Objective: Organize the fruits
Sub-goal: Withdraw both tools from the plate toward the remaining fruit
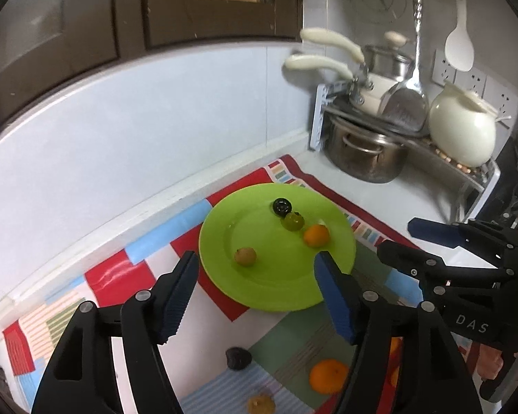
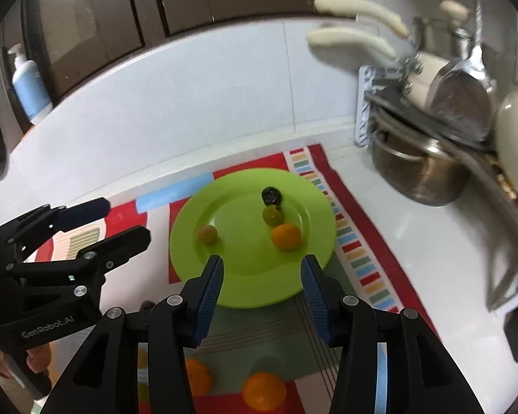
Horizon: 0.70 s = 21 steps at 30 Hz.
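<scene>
Both grippers were above the patchwork cloth (image 1: 121, 276) with empty jaws: the left gripper (image 1: 255, 293) stood wide apart and the right gripper (image 2: 262, 296) was moderately apart. The green plate (image 1: 259, 293) lay on the cloth and carried four fruits, a black one (image 1: 281, 206), a green one (image 1: 293, 221), a small orange (image 1: 316, 235) and a yellowish one (image 1: 245, 256). Nearer to the cameras, a bigger orange (image 1: 328, 376) and a dark fruit (image 1: 238, 358) lay on the cloth, off the plate.

You have one green plate (image 1: 259, 289) bearing four small fruits: one black (image 1: 281, 206), one dark green (image 1: 293, 221), one orange (image 1: 316, 235), one yellowish-brown (image 1: 245, 256). On the patterned mat (image 1: 117, 277) you have at least two oranges (image 2: 264, 390), partly hidden.
</scene>
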Available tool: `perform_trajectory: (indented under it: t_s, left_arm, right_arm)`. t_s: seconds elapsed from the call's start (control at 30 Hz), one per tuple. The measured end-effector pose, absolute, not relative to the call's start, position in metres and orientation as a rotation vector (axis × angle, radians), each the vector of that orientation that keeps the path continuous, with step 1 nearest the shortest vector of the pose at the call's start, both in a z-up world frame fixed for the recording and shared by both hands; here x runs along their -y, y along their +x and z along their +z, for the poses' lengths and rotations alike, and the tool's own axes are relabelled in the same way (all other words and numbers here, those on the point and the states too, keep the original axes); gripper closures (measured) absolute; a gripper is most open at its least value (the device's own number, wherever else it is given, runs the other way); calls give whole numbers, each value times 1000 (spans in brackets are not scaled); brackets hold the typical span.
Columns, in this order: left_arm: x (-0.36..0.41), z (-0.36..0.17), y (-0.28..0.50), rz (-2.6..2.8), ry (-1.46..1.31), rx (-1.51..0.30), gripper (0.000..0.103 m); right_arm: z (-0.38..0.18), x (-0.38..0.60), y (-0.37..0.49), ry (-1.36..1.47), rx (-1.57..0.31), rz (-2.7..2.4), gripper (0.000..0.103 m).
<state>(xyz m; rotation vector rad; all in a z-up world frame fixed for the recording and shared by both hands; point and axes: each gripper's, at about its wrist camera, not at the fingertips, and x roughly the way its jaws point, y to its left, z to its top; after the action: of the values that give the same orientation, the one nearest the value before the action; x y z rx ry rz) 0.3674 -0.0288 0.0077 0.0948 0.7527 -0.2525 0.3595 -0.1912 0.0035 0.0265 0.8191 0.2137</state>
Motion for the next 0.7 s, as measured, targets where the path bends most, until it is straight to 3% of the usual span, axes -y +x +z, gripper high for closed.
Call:
perform_trajectory:
  t_s: [0.1, 0.33, 0.7]
  left_arm:
    - [26, 16, 348, -250, 62, -725, 25]
    - [24, 22, 304, -231, 42, -706, 17]
    - [21, 20, 262, -197, 61, -700, 14]
  right_arm:
    - [13, 194, 342, 36, -788, 193, 47]
    - [20, 196, 305, 48, -757, 180, 47]
    - [13, 200, 261, 47, -771, 158, 47]
